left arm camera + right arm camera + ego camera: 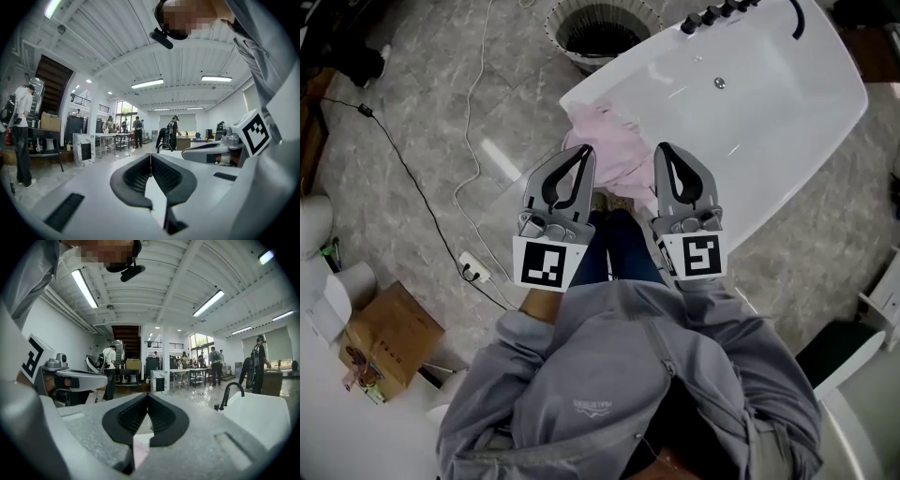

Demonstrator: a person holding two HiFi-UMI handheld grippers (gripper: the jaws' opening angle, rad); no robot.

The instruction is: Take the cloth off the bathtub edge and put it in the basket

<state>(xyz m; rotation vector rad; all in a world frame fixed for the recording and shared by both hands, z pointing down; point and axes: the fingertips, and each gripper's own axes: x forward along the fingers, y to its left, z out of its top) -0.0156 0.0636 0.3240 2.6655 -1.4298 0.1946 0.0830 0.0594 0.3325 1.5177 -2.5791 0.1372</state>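
A pale pink cloth [614, 155] lies draped over the near edge of the white bathtub [787, 122] in the head view. My left gripper [583, 150] hovers over the cloth's left part, shut, with nothing between its fingertips. To its right my right gripper [665, 151] is also shut and empty, above the cloth's right side. A round dark basket [598, 30] stands on the floor beyond the tub's left end. In the left gripper view the jaws [151, 155] meet tip to tip. The right gripper's jaws [147, 395] meet too, with pink cloth showing below them.
A black faucet [712, 13] sits at the tub's far end. Cables and a white power strip [474, 269] lie on the grey floor at left, beside a cardboard box [389, 337]. People and tables stand far off across the hall [136, 131].
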